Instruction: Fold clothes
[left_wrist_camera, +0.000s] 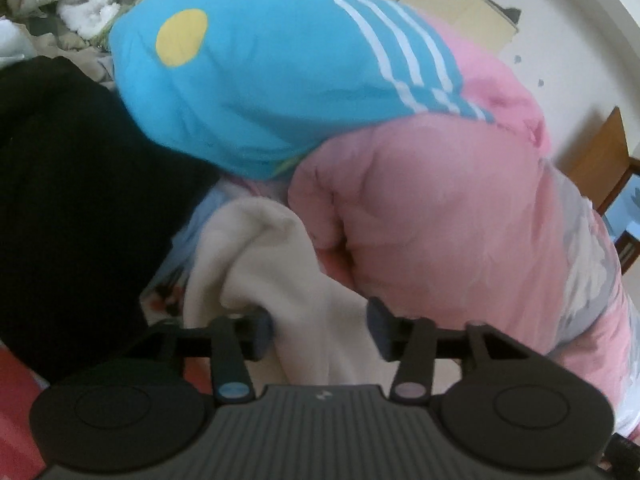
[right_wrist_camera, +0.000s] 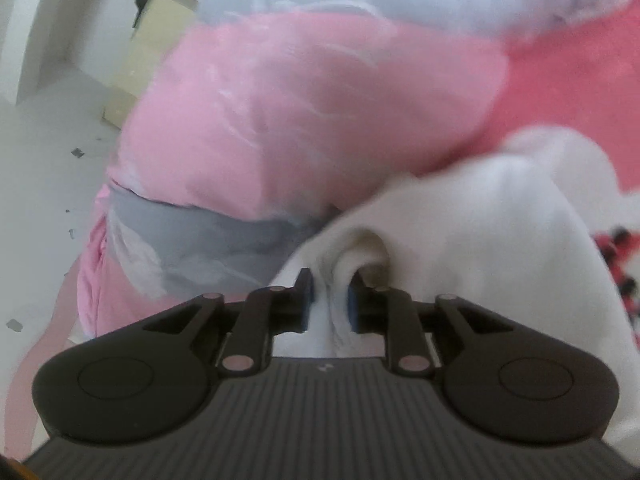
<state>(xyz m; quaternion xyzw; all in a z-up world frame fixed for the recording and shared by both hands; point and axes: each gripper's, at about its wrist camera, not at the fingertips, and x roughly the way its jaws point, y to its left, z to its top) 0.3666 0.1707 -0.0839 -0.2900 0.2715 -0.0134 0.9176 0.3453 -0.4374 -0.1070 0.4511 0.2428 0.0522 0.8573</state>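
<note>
Left gripper (left_wrist_camera: 320, 326): jaws apart; the cream garment (left_wrist_camera: 256, 264) lies between them, and no pad visibly presses on it.
Right gripper (right_wrist_camera: 329, 300): jaws narrow, with a fold of the cream garment (right_wrist_camera: 460, 216) between the blue pads; I cannot tell if they really pinch it.
Ahead of left fingers: a pink padded garment (left_wrist_camera: 448, 208), and beyond it a blue garment (left_wrist_camera: 256, 92) with white stripes and a yellow spot.
Left of left fingers: a black cloth (left_wrist_camera: 72, 184).
Ahead of right fingers: the pink padded garment (right_wrist_camera: 288, 120), blurred.
</note>
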